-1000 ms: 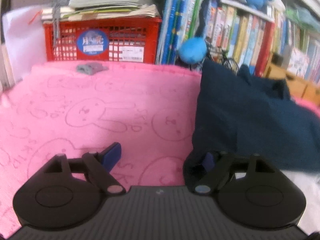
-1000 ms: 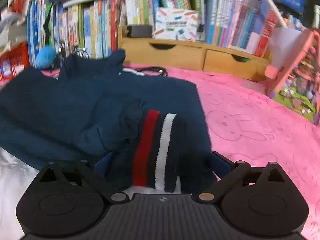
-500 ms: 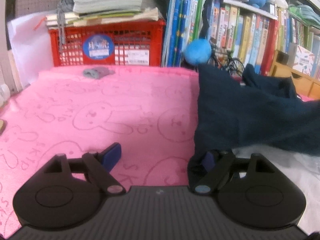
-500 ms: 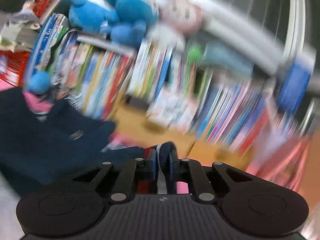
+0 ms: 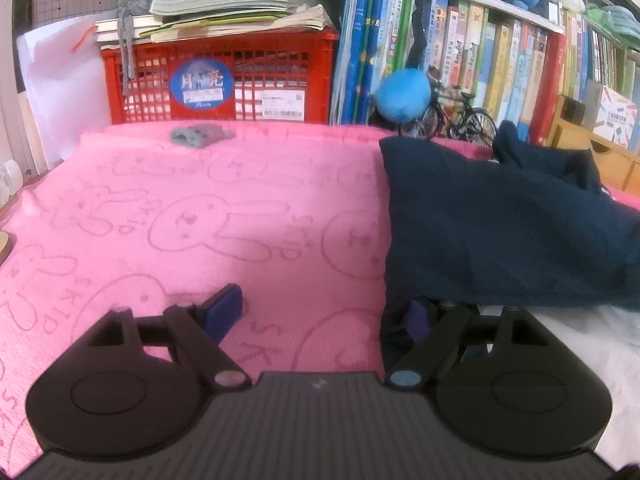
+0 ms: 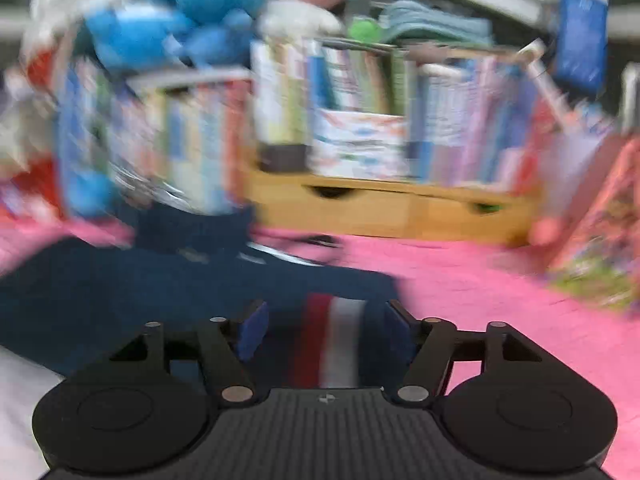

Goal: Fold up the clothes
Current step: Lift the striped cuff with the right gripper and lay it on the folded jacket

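One dark navy knitted garment (image 5: 500,232) lies on one pink rabbit-print blanket (image 5: 208,224). Left gripper (image 5: 324,312): jaws spread, right finger under the hem. Right gripper (image 6: 320,328): jaws apart around the red-and-white striped cuff (image 6: 336,340).

Home playroom: crammed bookshelves (image 5: 500,56), plush toys (image 6: 224,12), bunny blanket (image 5: 200,220).

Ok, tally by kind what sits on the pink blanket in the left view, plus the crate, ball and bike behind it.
Navy garment: 1
Grey cloth: 1
Red crate: 1
Blue ball: 1
Toy bike: 1
Total: 5
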Tool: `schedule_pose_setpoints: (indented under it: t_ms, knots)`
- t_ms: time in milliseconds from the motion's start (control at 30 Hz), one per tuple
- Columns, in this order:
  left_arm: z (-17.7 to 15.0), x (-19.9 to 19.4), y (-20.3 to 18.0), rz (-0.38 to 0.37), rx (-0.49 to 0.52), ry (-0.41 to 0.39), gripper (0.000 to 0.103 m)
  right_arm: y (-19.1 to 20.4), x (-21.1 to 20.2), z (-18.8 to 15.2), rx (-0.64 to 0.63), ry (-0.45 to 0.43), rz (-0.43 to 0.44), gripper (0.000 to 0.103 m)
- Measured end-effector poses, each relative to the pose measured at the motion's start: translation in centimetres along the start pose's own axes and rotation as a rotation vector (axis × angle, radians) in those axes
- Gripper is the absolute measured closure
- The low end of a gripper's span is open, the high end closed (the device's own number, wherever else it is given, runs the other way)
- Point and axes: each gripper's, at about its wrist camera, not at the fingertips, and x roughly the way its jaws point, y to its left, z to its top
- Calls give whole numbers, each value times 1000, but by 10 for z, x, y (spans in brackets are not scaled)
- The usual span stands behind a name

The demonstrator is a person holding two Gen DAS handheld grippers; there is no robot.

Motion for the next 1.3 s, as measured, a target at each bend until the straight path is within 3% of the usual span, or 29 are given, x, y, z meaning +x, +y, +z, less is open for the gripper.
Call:
schedule_pose_setpoints:
  t_ms: [67,133,300,433,533,600,733,933,1067,1200,1300]
  knots:
    - [0,0,0,3,3,2,19,5,-4,-2,54,5,74,38]
    - [0,1,0,4,3,3,19,23,13,-5,53,76,161,39]
    - [0,1,-2,9,13,6,18,53,39,-22,-78,193,159,36]
    - [0,2,-2,14,17,9,16,60,38,-29,-166,195,190,7]
    - [0,2,-3,19,17,10,16,57,31,-28,-254,197,217,0]
    - [0,2,-2,24,12,7,16,48,24,-22,-290,162,218,2]
    - [-4,-8,14,-27,-52,-19,16,15,10,0,-190,38,273,2]
    - [-2,-59,33,-141,26,-148,17,18,39,-12,-328,113,166,6]
    - [13,-75,9,-239,39,-213,17,24,42,-17,-359,123,145,0]
    - [29,-53,-48,-293,129,-195,17,23,42,-17,-358,127,145,0]
    - [33,-14,-88,-309,153,-113,26,22,42,-17,-352,130,149,0]
